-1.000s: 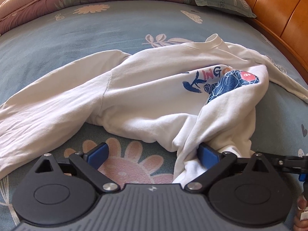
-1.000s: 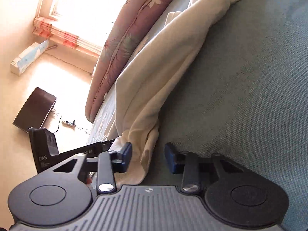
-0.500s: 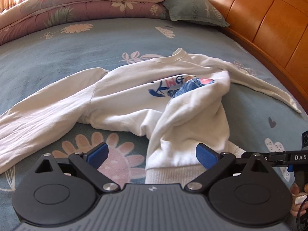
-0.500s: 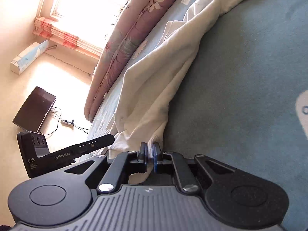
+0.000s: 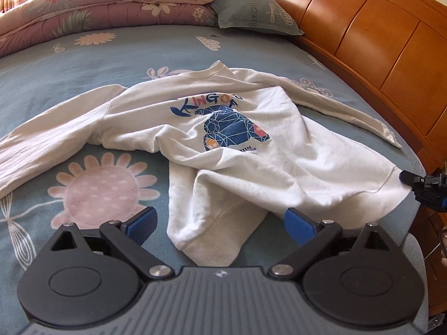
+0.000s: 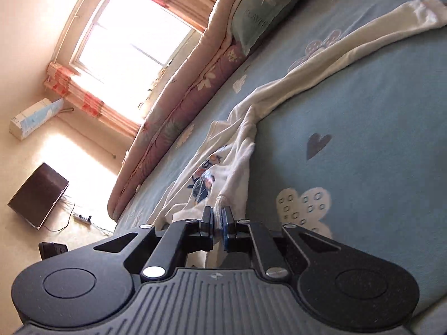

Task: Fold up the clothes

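White sweatshirt [image 5: 223, 128] is spread print-up on the blue floral bedsheet [image 5: 92, 55], body bunched and twisted near the hem, both sleeves flung outward. Right gripper [image 6: 218, 223] is clenched on a hem corner; in the left wrist view it is seen at the far right [image 5: 424, 189] with the cloth edge drawn toward it. Left gripper [image 5: 220, 224] is released, jaws wide, with the ribbed hem corner [image 5: 212, 254] lying between them but not pinched. Step in hand is judged to be flattening before any fold. The ribbed edge should be caught deep in the pads, not at the tip, then both corners drawn apart and toward the bed edge, low over the sheet, until the twist under the print [image 5: 232, 128] is cleared. Tension should be kept even, or the sleeve seams will be skewed.
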The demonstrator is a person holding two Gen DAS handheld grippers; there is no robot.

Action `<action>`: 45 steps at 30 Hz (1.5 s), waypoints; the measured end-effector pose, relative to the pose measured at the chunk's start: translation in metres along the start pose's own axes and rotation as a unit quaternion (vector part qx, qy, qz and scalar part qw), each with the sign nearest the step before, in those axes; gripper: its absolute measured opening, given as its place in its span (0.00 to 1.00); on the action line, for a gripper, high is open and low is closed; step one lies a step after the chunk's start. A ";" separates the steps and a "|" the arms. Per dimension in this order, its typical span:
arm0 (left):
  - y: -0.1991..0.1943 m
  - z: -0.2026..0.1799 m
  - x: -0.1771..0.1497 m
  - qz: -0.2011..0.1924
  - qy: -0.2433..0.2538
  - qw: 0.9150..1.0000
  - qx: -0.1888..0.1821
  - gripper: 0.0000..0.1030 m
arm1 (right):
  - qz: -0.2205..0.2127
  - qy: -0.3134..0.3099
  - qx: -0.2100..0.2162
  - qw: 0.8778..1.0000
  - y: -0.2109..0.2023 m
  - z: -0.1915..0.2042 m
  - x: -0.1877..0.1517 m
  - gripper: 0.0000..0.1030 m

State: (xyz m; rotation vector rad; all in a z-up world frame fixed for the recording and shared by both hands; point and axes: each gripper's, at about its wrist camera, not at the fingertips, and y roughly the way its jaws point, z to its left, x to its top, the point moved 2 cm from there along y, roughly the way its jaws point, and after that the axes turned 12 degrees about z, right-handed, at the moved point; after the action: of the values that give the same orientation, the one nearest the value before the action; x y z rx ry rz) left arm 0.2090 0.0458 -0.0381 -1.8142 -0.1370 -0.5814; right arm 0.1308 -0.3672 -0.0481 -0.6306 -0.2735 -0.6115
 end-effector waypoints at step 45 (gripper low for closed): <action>0.104 0.064 -0.046 -0.052 -0.305 0.891 -0.333 0.28 | 0.055 -0.010 -0.105 0.993 0.032 -0.028 -0.018 0.41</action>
State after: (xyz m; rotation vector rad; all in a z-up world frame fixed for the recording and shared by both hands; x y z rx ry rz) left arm 0.2285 0.0805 -0.1627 -2.6354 -0.5143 -0.0943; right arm 0.1371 -0.3562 -0.0924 -0.8494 -0.1916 -0.5315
